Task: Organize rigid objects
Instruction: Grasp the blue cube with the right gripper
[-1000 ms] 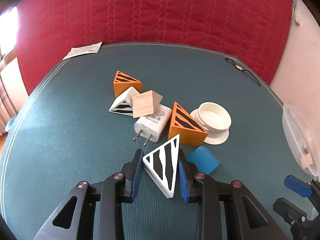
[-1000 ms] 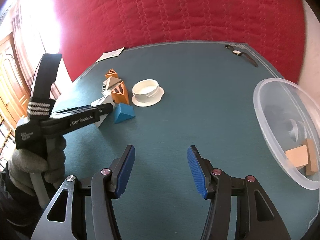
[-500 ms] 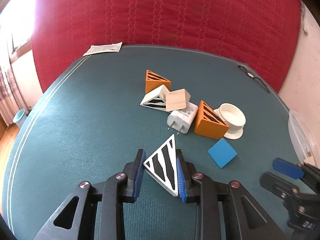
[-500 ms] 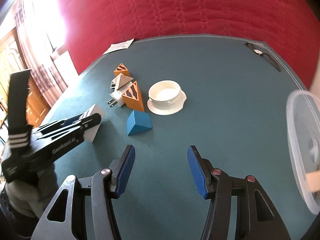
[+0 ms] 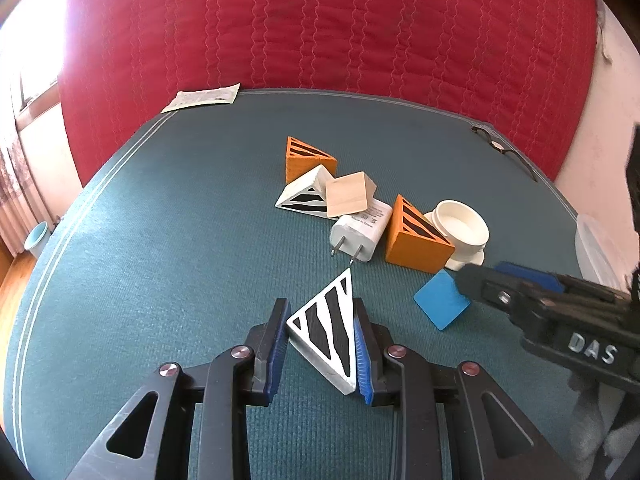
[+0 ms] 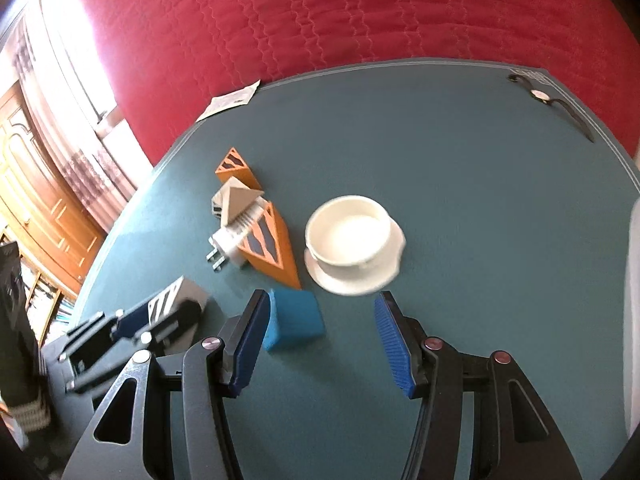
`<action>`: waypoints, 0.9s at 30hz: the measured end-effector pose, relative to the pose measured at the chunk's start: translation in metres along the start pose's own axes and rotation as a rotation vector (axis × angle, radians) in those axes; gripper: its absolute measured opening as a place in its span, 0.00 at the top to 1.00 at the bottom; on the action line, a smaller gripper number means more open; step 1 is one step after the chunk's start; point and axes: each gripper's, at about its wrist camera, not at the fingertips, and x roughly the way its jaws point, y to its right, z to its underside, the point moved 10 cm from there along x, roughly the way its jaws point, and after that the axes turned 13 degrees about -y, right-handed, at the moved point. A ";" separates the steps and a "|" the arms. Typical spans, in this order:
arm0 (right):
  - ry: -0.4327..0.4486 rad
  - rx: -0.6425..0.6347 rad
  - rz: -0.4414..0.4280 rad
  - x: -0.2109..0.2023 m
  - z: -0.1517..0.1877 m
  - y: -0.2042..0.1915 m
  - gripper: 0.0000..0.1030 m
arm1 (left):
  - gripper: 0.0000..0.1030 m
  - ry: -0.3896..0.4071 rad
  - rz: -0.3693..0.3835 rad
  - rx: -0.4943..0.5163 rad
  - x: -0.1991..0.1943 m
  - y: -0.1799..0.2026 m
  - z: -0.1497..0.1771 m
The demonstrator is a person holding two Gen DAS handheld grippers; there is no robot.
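Only our right wrist view shows the blue block (image 6: 294, 320) touching the inner pad of the spread, unloaded right gripper (image 6: 320, 342), on the teal table (image 6: 480, 200). Our left gripper (image 5: 320, 344) is clenched on the white black-striped wedge (image 5: 326, 330), its tip pointing forward toward the charger (image 5: 360, 232)

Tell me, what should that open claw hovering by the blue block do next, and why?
Probably slide a little to its left and close on the blue block. The right gripper is open, and the block sits just inside its left finger, off centre in the gap. The left gripper is already busy, shut on the white striped wedge, so the blue block looks like the right one's pick.
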 end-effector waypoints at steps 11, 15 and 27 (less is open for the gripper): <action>0.009 -0.053 0.119 0.011 -0.004 -0.004 0.46 | 0.70 -0.016 0.010 -0.005 0.004 -0.002 -0.001; 0.004 -0.047 0.159 0.003 0.009 0.012 0.46 | 0.70 -0.017 0.010 -0.004 0.004 -0.003 -0.001; 0.017 -0.052 0.120 -0.031 0.052 0.037 0.46 | 0.70 -0.017 0.009 -0.002 0.005 -0.003 -0.001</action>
